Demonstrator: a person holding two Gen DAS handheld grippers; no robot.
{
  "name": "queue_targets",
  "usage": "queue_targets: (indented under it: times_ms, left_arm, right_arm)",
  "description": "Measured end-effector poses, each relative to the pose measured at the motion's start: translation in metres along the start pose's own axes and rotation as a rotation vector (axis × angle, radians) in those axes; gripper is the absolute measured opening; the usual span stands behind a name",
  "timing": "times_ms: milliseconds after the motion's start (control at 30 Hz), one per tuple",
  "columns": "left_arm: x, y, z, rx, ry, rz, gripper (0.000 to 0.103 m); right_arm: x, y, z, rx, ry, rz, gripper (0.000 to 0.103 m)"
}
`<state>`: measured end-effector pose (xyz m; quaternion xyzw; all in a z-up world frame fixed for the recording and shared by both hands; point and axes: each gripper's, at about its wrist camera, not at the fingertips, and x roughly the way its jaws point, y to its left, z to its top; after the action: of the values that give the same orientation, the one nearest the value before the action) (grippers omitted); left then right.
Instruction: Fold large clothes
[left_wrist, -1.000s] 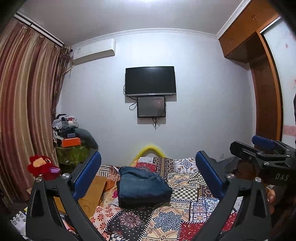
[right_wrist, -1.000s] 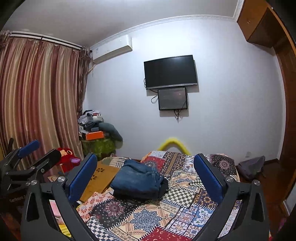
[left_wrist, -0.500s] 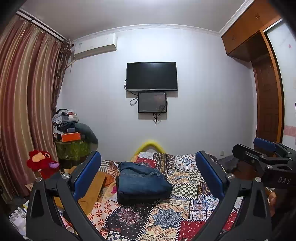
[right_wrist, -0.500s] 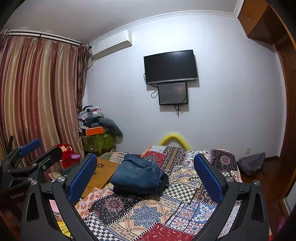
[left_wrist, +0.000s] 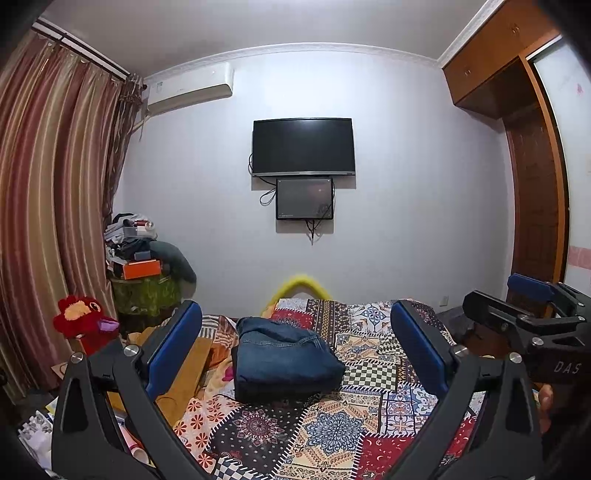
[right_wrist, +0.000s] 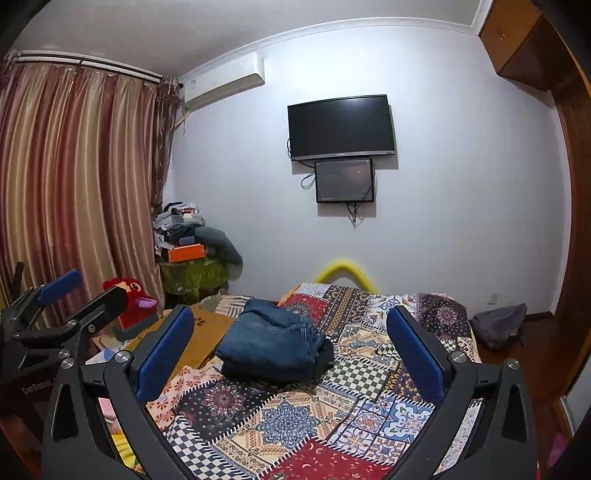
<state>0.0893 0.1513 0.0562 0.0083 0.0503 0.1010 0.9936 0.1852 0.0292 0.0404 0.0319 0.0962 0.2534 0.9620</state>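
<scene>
While both hand-held grippers (left_wrist: 295, 343) (right_wrist: 290, 339) gape empty, folded jeans (left_wrist: 282, 360) on quilt (left_wrist: 369, 417), grey bag (right_wrist: 498, 325), perhaps, right view only.

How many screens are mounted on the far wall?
2: a large black television, and a smaller dark screen directly beneath it. Both appear off.

Both wrist views face the bed (left_wrist: 369, 373) (television (right_wrist: 341, 127) wall beyond)

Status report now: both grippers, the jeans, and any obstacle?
Left gripper open, empty. Right gripper open, empty. Jeans folded, lying on patchwork bedspread, untouched. Nothing between fingers and jeans.
</scene>
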Motion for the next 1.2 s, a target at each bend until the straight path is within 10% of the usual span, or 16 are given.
queue_targets:
  times_ms: [1200]
  left_arm:
    - [0.011,-0.004,-0.008,-0.024,0.042,-0.042,0.103]
  right_arm:
    - [0.003,-0.005,-0.004,0.002,0.015,-0.020,0.103]
